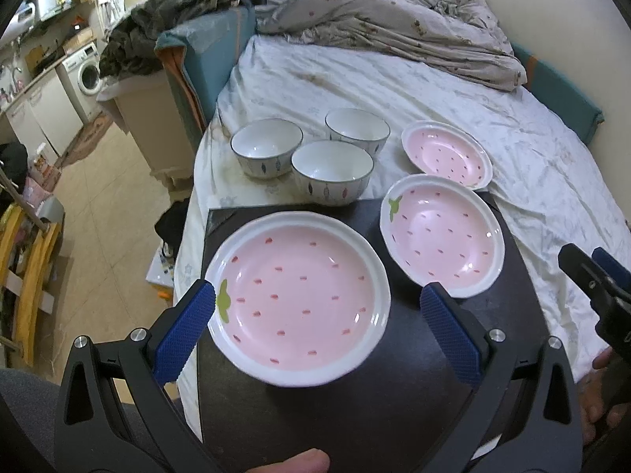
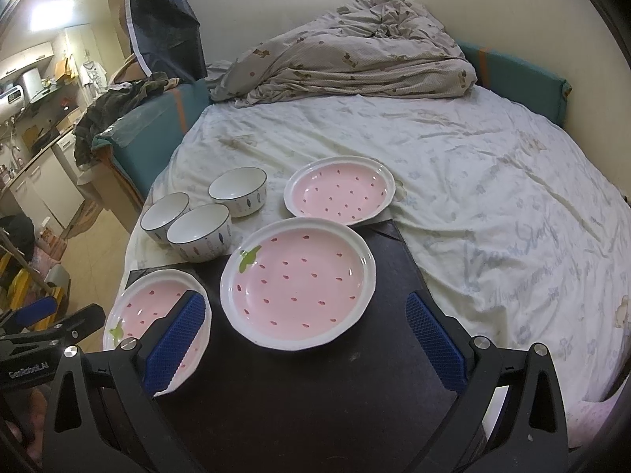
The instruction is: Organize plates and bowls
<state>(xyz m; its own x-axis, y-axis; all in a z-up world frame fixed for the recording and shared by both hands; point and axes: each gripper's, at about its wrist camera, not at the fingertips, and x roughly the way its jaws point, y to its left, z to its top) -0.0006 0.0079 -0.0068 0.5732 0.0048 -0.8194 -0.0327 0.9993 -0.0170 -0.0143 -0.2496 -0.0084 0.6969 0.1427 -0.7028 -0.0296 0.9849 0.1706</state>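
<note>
Three pink strawberry plates show. The nearest plate (image 1: 295,299) (image 2: 157,315) and a second plate (image 1: 441,236) (image 2: 295,283) rest on a black board (image 1: 355,394) (image 2: 315,386). The third plate (image 1: 447,153) (image 2: 339,191) lies on the bed sheet just beyond. Three white bowls (image 1: 331,171) (image 2: 199,232) stand clustered upright on the sheet, left of the far plate. My left gripper (image 1: 317,289) (image 2: 67,313) hovers open over the nearest plate. My right gripper (image 2: 305,297) (image 1: 585,254) is open above the second plate. Neither holds anything.
The board lies on a bed with a white sheet (image 2: 493,197). A crumpled duvet (image 1: 394,19) is piled at the far end. The bed's left edge drops to a tiled floor (image 1: 102,213). A teal cushion with clothes (image 1: 197,47) stands beside it.
</note>
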